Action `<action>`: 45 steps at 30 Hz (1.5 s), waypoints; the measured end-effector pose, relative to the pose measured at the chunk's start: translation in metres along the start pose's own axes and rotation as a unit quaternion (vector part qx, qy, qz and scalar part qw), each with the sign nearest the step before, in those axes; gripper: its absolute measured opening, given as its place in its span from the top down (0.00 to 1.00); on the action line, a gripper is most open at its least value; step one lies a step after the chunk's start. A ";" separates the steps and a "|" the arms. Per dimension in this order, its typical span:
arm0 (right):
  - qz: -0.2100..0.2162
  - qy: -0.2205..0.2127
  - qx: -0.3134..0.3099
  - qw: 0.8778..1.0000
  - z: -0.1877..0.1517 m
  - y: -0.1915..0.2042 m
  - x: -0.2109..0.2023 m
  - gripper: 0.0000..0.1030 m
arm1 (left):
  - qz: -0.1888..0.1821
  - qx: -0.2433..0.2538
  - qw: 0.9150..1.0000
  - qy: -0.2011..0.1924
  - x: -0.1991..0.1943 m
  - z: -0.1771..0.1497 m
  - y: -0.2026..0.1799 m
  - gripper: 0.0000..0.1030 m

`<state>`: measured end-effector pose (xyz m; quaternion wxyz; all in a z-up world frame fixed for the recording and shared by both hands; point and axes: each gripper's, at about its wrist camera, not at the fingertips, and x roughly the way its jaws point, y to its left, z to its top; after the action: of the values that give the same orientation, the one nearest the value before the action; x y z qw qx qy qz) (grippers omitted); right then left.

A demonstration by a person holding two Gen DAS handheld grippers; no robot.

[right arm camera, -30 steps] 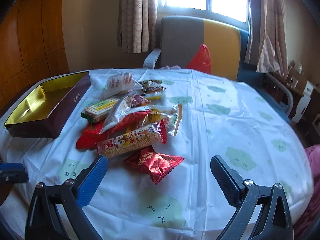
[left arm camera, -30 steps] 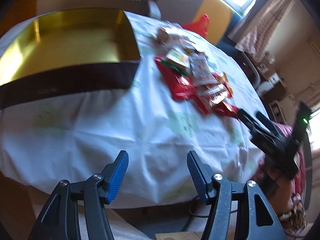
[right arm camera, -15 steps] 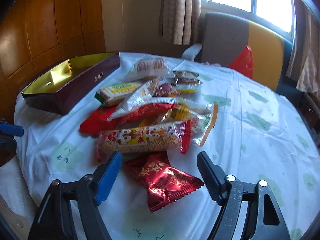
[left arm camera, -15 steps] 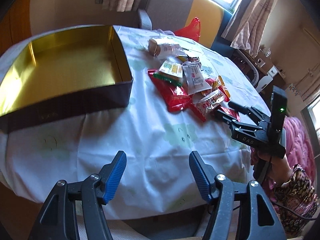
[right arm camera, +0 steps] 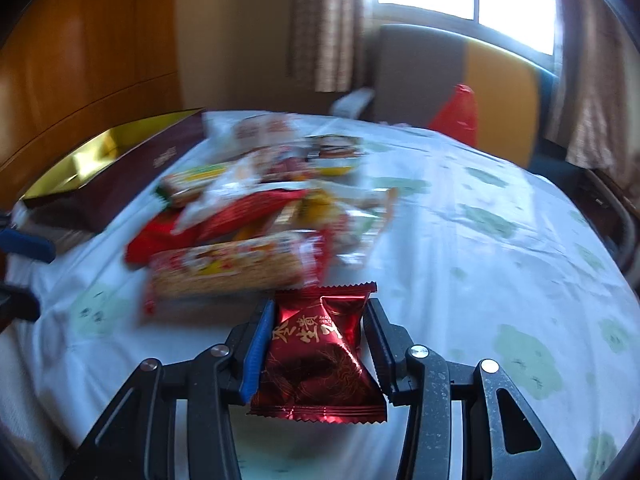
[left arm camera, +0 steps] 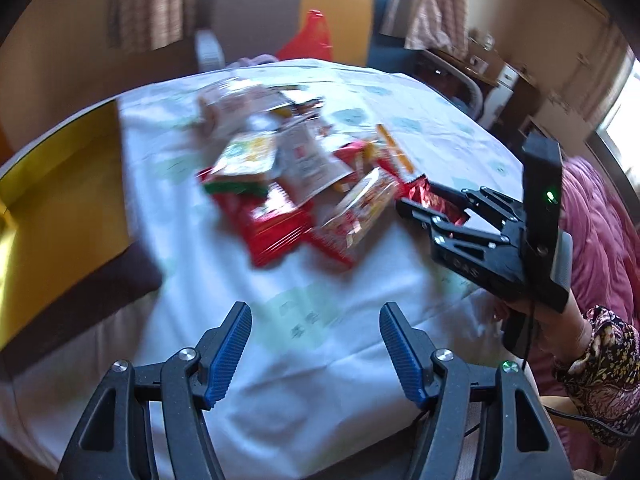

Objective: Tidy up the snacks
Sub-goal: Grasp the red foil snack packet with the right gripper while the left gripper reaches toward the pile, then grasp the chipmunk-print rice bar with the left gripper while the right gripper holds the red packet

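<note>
A pile of snack packets (left arm camera: 296,184) lies mid-table; it also shows in the right wrist view (right arm camera: 256,224). My right gripper (right arm camera: 318,316) is shut on a shiny red foil packet (right arm camera: 320,356), just in front of the pile; from the left wrist view the right gripper (left arm camera: 432,204) holds this red foil packet (left arm camera: 434,202) at the pile's right edge. My left gripper (left arm camera: 316,344) is open and empty, above the near part of the table. A dark box with a gold inside (left arm camera: 60,184) stands left, also seen in the right wrist view (right arm camera: 96,160).
The round table wears a white cloth with green prints (right arm camera: 480,240). A grey and yellow armchair (right arm camera: 440,76) with a red bag (right arm camera: 458,114) stands behind it. A wooden wall (right arm camera: 80,48) is on the left. A person's arm (left arm camera: 592,340) holds the right gripper.
My right gripper moved in and closed on the red foil packet. My left gripper swung right, so the box slid to the left of its view.
</note>
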<state>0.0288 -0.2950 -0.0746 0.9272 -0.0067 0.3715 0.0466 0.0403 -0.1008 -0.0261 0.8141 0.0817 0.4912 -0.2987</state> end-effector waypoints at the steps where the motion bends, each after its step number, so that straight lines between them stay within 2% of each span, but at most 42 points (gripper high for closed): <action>1: -0.016 -0.002 0.016 1.000 0.000 -0.007 0.000 0.55 | -0.001 0.010 1.000 -0.004 0.003 0.004 -0.005 0.34; 3: -0.028 -0.001 0.056 0.998 -0.002 -0.023 0.002 0.55 | 0.003 0.039 0.999 -0.009 0.014 0.017 -0.018 0.34; 5: -0.018 -0.007 0.081 0.997 -0.005 -0.031 0.000 0.55 | 0.001 0.065 0.998 -0.015 0.025 0.026 -0.027 0.34; 12: -0.016 -0.012 0.080 0.997 -0.007 -0.028 -0.001 0.54 | 0.039 0.158 0.986 -0.021 0.071 0.047 -0.051 0.36; 14: -0.012 -0.015 0.084 0.996 -0.008 -0.030 -0.001 0.54 | 0.049 0.156 0.986 -0.021 0.078 0.049 -0.050 0.48; 15: -0.011 -0.016 0.084 0.996 -0.009 -0.031 -0.001 0.54 | 0.048 0.150 0.987 -0.023 0.080 0.048 -0.048 0.51; 17: -0.011 -0.017 0.084 0.996 -0.010 -0.031 -0.001 0.54 | 0.031 0.134 0.990 -0.029 0.082 0.044 -0.043 0.57; 23: -0.009 -0.018 0.084 0.996 -0.009 -0.030 -0.001 0.53 | 0.016 0.093 0.994 -0.051 0.079 0.028 -0.034 0.59; 25: -0.010 -0.017 0.083 0.996 -0.009 -0.030 -0.001 0.53 | 0.011 0.076 0.996 -0.054 0.079 0.027 -0.030 0.59; 27: -0.011 -0.017 0.083 0.996 -0.009 -0.030 -0.001 0.53 | 0.025 0.090 0.994 -0.057 0.079 0.025 -0.036 0.58; 28: -0.011 -0.017 0.083 0.996 -0.009 -0.030 -0.001 0.53 | 0.034 0.099 0.993 -0.060 0.080 0.024 -0.038 0.54; 29: -0.011 -0.016 0.083 0.996 -0.009 -0.029 -0.001 0.53 | 0.048 0.104 0.991 -0.065 0.080 0.023 -0.040 0.45; 31: -0.012 -0.016 0.082 0.996 -0.009 -0.029 -0.001 0.53 | 0.056 0.078 0.993 -0.074 0.080 0.022 -0.033 0.36; 33: -0.013 -0.016 0.081 0.996 -0.009 -0.029 -0.001 0.53 | 0.036 0.062 0.994 -0.082 0.079 0.020 -0.024 0.36; 35: -0.013 -0.017 0.081 0.996 -0.009 -0.028 0.000 0.53 | 0.044 0.084 0.991 -0.089 0.078 0.016 -0.028 0.36; 36: -0.014 -0.017 0.081 0.996 -0.009 -0.028 0.000 0.53 | 0.044 0.087 0.991 -0.090 0.077 0.016 -0.029 0.37; 38: -0.015 -0.019 0.080 0.997 -0.009 -0.028 0.000 0.53 | 0.034 0.081 0.992 -0.092 0.075 0.015 -0.029 0.52; 39: -0.016 -0.019 0.079 0.997 -0.009 -0.028 0.000 0.53 | 0.034 0.083 0.991 -0.096 0.073 0.013 -0.030 0.56; 40: -0.018 -0.019 0.077 0.997 -0.009 -0.027 0.000 0.53 | 0.033 0.089 0.991 -0.099 0.071 0.011 -0.032 0.65; 41: -0.019 -0.019 0.076 0.997 -0.010 -0.027 0.000 0.53 | 0.033 0.093 0.990 -0.101 0.069 0.008 -0.034 0.69; 45: -0.024 -0.019 0.073 0.997 -0.009 -0.026 0.000 0.53 | 0.024 0.085 0.990 -0.107 0.063 0.000 -0.032 0.69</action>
<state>0.0246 -0.3212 -0.0820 0.9330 0.0528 0.3559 -0.0023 0.0434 -0.1526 -0.0748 0.8591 0.1294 0.3719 -0.3270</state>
